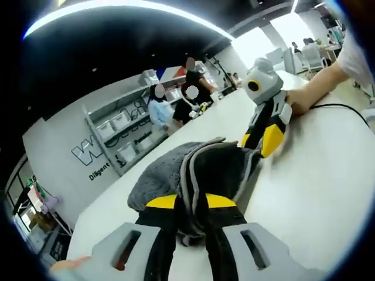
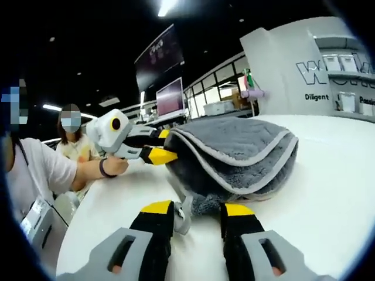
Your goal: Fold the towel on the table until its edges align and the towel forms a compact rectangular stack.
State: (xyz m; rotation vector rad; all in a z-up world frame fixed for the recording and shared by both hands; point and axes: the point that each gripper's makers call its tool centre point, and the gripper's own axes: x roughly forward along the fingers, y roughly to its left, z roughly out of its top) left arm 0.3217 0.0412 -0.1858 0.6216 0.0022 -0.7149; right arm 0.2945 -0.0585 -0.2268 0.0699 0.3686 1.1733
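Note:
A thick grey towel (image 1: pixel 193 167) with a pale trim lies bunched and folded over on the white table (image 1: pixel 316 187). My left gripper (image 1: pixel 190 202) is shut on its near edge, with cloth pinched between the yellow-tipped jaws. At the towel's far corner my right gripper (image 1: pixel 259 140) grips the cloth, held by a hand. In the right gripper view the towel (image 2: pixel 240 152) shows stacked layers with the trim curving round. My right gripper (image 2: pixel 197 209) holds a hanging corner, and the left gripper (image 2: pixel 162 145) clamps the left edge.
The table (image 2: pixel 328 199) stretches wide and bare around the towel. Several people (image 1: pixel 176 105) stand by grey shelves (image 1: pixel 123 129) with bins at the back. A person (image 2: pixel 70 146) sits at the table's left side, and a monitor (image 2: pixel 170 96) stands behind.

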